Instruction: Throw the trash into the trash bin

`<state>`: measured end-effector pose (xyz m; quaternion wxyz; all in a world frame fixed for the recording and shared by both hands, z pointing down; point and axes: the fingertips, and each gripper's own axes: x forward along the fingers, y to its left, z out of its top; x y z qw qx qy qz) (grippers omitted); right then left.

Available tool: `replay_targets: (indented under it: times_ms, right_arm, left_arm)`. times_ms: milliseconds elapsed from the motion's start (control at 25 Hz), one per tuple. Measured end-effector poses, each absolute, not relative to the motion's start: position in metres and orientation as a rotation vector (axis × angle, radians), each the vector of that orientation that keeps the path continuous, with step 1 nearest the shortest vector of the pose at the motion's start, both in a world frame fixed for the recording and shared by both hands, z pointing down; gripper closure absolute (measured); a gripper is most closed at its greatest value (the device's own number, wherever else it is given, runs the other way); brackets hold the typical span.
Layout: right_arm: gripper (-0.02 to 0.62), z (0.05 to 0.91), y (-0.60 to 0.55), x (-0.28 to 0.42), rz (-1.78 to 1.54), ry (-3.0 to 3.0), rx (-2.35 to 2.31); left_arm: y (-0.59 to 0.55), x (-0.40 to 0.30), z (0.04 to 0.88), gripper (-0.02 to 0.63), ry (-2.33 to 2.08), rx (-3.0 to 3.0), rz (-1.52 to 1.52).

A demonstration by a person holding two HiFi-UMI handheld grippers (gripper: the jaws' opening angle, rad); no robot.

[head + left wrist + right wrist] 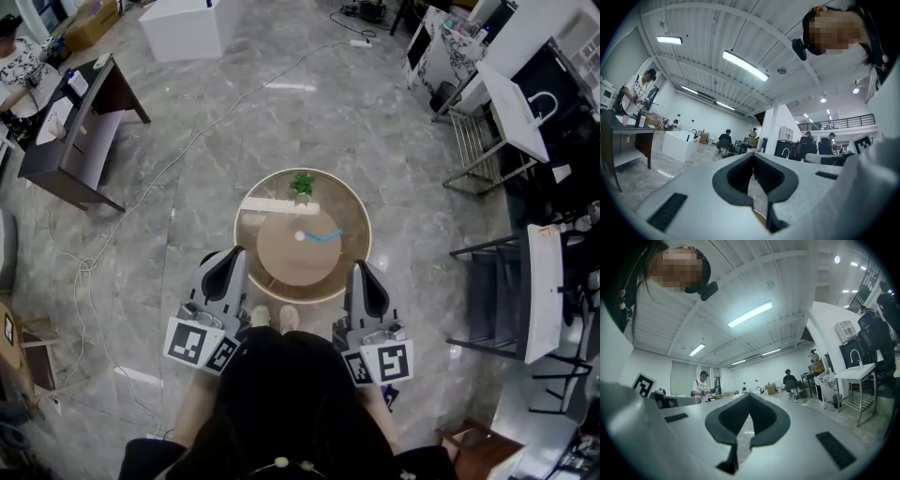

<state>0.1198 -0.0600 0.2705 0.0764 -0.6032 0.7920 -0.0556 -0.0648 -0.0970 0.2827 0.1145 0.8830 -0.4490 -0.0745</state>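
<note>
A round glass-topped table (238, 225) stands just ahead of my feet. On it lie a thin blue strip with a white ball at one end (323, 235) and a small green plant (302, 184). My left gripper (234, 251) is held level at the table's near left rim, jaws shut with nothing between them (752, 154). My right gripper (359, 265) hangs at the near right rim, also shut and empty (749, 394). Both point out across the room, above the tabletop. A small dark bin (441, 97) sits under the patterned desk at the far right.
A dark desk (70, 141) with a seated person stands at far left, and a white box (183, 28) at the back. A cable (169, 178) trails over the marble floor. Metal racks and white tables (525, 281) crowd the right side.
</note>
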Motion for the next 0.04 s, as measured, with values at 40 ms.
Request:
replay_targets:
  times_ms: [40]
  right_arm:
    - [0.592, 0.2705, -0.0613, 0.1201, -0.166, 2.374, -1.811]
  left_arm:
    - [-0.0983, -0.0661, 0.2808, 0.6, -1.322, 2.587, -0.226]
